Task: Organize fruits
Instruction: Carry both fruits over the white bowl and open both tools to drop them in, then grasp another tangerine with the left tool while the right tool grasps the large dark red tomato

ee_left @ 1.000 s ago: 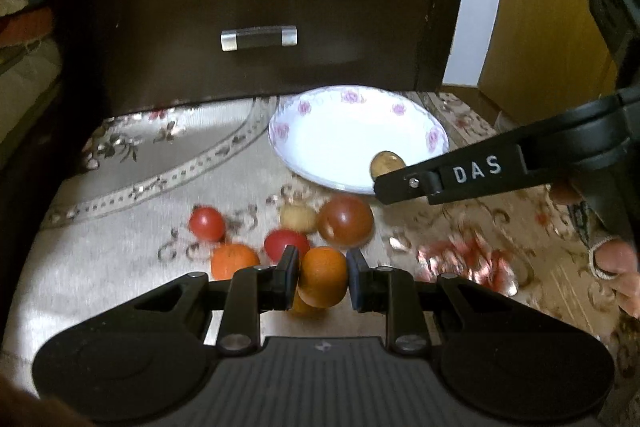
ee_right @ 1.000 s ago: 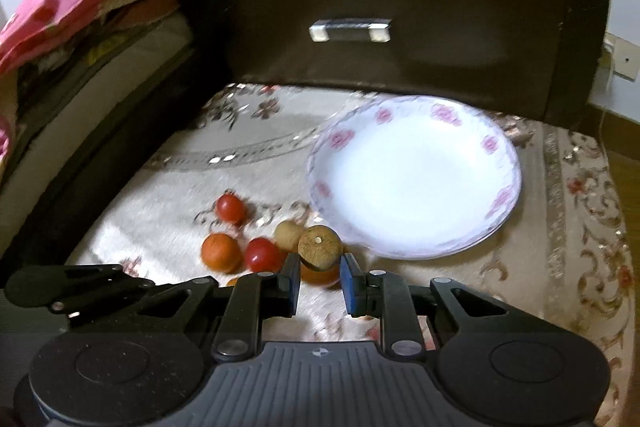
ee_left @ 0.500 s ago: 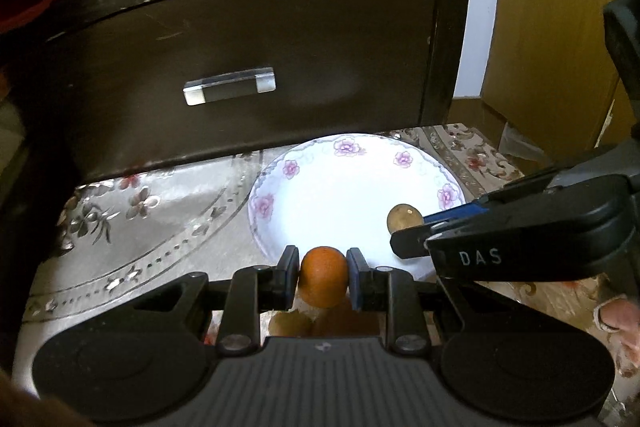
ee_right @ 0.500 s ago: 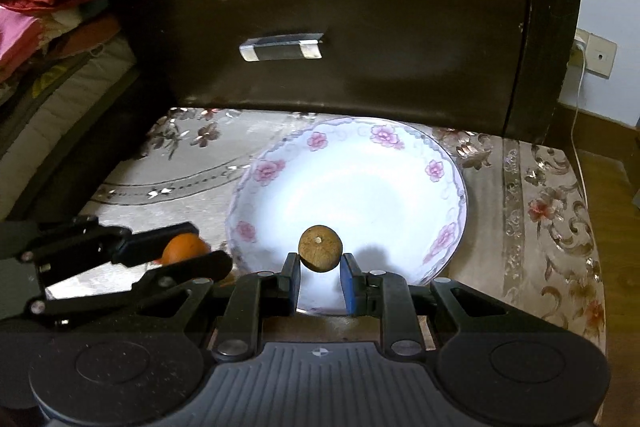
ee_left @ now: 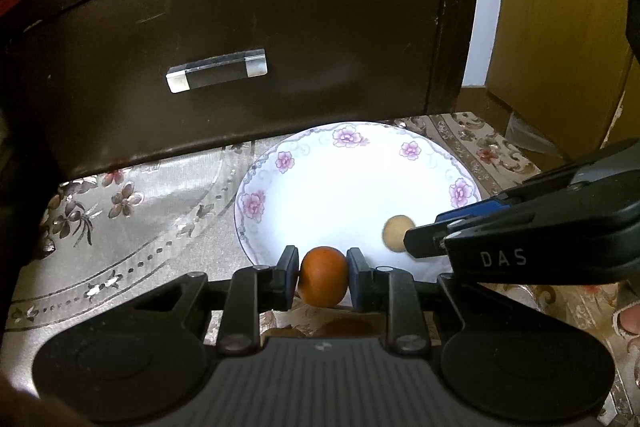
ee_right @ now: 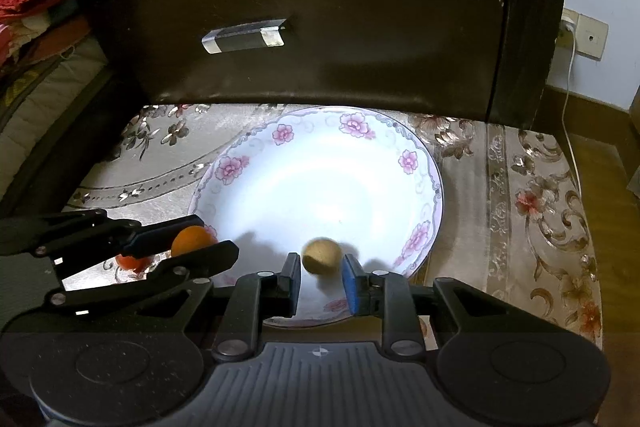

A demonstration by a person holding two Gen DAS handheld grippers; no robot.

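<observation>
Right gripper (ee_right: 320, 277) has just spread its fingers; the brown fruit (ee_right: 321, 256), blurred, drops into the plate (ee_right: 424, 163). Left gripper (ee_left: 323, 277) still clamps the orange (ee_left: 323, 275) at the plate's near rim, to be placed next.

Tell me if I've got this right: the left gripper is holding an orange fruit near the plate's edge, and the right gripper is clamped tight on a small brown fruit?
Nearly. The left gripper does hold the orange fruit at the plate edge. But the right gripper is open: in the right wrist view, gaps show on both sides of the blurred brown fruit, which looks released over the plate.
</observation>
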